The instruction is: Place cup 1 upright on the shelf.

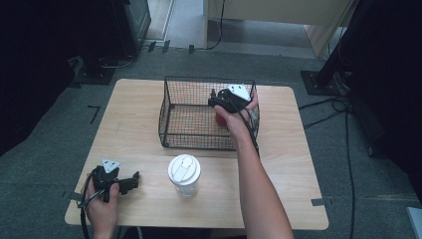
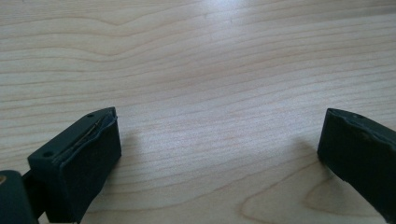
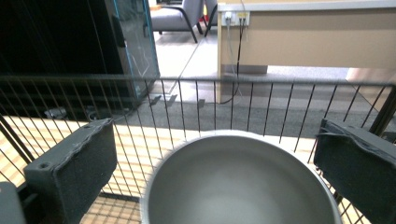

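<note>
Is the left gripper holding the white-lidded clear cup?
No: the left gripper rests open on the wooden table, apart from the white-lidded clear cup.

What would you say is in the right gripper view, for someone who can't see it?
A grey metal bowl sits inside a black wire basket, between the two open black jaws of the right claw. Carpet and a desk lie beyond the wires.

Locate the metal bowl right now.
High view: the bowl sits inside the wire basket, at its right end, mostly hidden under the right gripper. Right gripper view: it sits between the open jaws.
</note>
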Available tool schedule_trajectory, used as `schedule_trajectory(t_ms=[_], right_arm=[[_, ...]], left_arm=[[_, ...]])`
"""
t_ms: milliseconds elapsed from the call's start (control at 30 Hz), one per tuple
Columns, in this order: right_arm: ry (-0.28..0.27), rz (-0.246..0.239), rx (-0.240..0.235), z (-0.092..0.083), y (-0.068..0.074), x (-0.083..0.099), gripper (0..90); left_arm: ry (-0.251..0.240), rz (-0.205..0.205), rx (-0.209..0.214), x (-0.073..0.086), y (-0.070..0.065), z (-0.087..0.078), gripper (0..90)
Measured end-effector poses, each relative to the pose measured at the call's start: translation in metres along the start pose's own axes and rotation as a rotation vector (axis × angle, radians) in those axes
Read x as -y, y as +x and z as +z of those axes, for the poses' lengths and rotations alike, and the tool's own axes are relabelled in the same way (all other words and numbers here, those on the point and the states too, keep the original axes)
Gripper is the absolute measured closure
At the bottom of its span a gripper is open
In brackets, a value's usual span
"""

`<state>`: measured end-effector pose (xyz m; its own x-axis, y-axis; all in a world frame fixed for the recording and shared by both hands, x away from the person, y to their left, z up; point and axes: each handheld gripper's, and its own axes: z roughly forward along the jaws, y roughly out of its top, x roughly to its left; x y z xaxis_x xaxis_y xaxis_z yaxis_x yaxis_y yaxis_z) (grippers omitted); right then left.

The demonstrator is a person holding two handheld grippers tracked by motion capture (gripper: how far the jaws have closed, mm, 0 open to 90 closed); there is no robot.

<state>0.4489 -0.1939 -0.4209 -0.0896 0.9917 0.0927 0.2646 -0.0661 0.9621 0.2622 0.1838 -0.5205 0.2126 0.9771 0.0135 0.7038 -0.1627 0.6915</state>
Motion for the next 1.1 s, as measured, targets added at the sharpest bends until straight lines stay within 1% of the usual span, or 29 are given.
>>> schedule_trajectory(t_ms=[33, 133, 167, 200, 300, 367, 400, 467, 533, 567, 600, 667, 700, 733, 767, 833, 867, 900, 967, 1033, 1067, 1100], right_arm=[[0.000, 0.000, 0.000, 0.000, 0.000, 0.000, 0.0], [-0.016, -0.007, -0.001, -0.006, 0.004, -0.009, 0.0], [-0.021, -0.018, -0.002, -0.008, 0.004, -0.011, 0.0], [-0.025, -0.032, 0.009, -0.012, 0.005, -0.015, 0.0], [-0.025, -0.028, 0.010, -0.016, 0.004, -0.018, 0.0], [-0.028, -0.023, 0.004, -0.020, 0.002, -0.020, 0.0], [-0.036, -0.019, -0.007, -0.026, 0.001, -0.023, 0.0], [-0.040, -0.019, -0.013, -0.028, 0.001, -0.024, 0.0], [-0.044, -0.032, -0.028, -0.038, 0.002, -0.026, 0.0], [-0.044, -0.032, -0.028, -0.038, 0.002, -0.026, 0.0], [-0.041, -0.039, -0.025, -0.044, 0.002, -0.028, 0.0], [-0.043, -0.034, -0.029, -0.046, 0.002, -0.028, 0.0], [-0.039, -0.041, -0.032, -0.053, 0.001, -0.029, 0.0], [-0.039, -0.041, -0.032, -0.053, 0.001, -0.029, 0.0], [-0.041, -0.045, -0.037, -0.060, -0.001, -0.029, 0.0], [-0.042, -0.048, -0.038, -0.062, -0.001, -0.029, 0.0], [-0.047, -0.051, -0.048, -0.069, -0.003, -0.027, 0.0], [-0.047, -0.051, -0.048, -0.069, -0.003, -0.027, 0.0], [-0.048, -0.048, -0.057, -0.078, -0.006, -0.025, 0.0], [-0.044, -0.046, -0.060, -0.080, -0.007, -0.024, 0.0], [-0.043, -0.049, -0.066, -0.087, -0.009, -0.020, 0.0], [-0.043, -0.049, -0.066, -0.087, -0.009, -0.020, 0.0]], left_arm=[[0.000, 0.000, 0.000, 0.000, 0.000, 0.000, 0.0], [0.000, -0.001, 0.000, 0.000, 0.000, 0.000, 0.0], [-0.001, -0.001, 0.000, 0.000, 0.000, 0.000, 0.0], [-0.001, -0.001, 0.000, 0.000, 0.000, 0.000, 0.0], [-0.001, 0.000, 0.000, 0.000, 0.000, 0.000, 0.0], [-0.001, 0.000, 0.000, 0.000, 0.000, 0.000, 0.0], [-0.001, -0.001, 0.000, 0.000, 0.000, 0.000, 0.0], [-0.001, -0.001, 0.000, 0.000, 0.000, 0.000, 0.0], [-0.001, -0.001, 0.000, 0.000, 0.000, 0.000, 0.0], [-0.001, -0.001, 0.000, 0.000, 0.000, 0.000, 0.0], [-0.002, -0.002, 0.000, 0.000, 0.000, 0.000, 0.0], [-0.002, -0.002, 0.000, 0.000, 0.000, 0.000, 0.0], [-0.002, -0.002, 0.000, 0.000, 0.000, 0.000, 0.0], [-0.002, -0.002, 0.000, 0.000, 0.000, 0.000, 0.0], [-0.002, -0.002, 0.000, 0.000, 0.000, 0.000, 0.0], [-0.003, -0.003, 0.000, 0.000, 0.000, 0.000, 0.0], [-0.004, -0.004, 0.000, 0.000, 0.000, 0.000, 0.0], [-0.004, -0.004, 0.000, 0.000, 0.000, 0.000, 0.0], [-0.004, -0.004, 0.000, 0.000, 0.000, 0.000, 0.0], [-0.003, -0.004, -0.001, 0.000, 0.000, 0.000, 0.0], [-0.003, -0.002, 0.000, 0.000, 0.000, 0.000, 0.0], [-0.003, -0.002, 0.000, 0.000, 0.000, 0.000, 0.0]])
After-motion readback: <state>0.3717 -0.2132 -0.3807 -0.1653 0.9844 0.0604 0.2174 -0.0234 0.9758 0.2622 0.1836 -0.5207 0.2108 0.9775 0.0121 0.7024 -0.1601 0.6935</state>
